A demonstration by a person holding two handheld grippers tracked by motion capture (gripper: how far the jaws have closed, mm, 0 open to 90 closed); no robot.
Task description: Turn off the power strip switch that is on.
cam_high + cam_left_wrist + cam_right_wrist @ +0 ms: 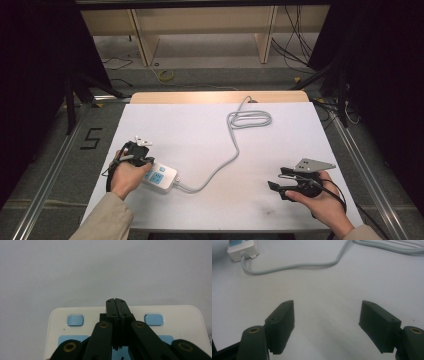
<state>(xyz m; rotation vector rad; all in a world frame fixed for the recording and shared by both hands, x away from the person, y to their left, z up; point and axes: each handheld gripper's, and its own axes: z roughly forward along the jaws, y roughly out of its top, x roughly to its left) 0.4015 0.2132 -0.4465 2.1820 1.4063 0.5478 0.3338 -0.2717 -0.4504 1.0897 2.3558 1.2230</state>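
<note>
The power strip (161,176) is white, with pale blue socket panels and pale blue buttons (75,320) on its top face. Its cord (227,160) is light grey, laid in a looped coil towards the far side. The table (210,130) is plain white with no pattern, and a light wooden strip edges its far side. The left gripper (116,301) is black with brass-coloured rivets. The right gripper (327,322) is black too, with a grey plate (313,164) on top. The sleeve (102,220) at near left is beige.
</note>
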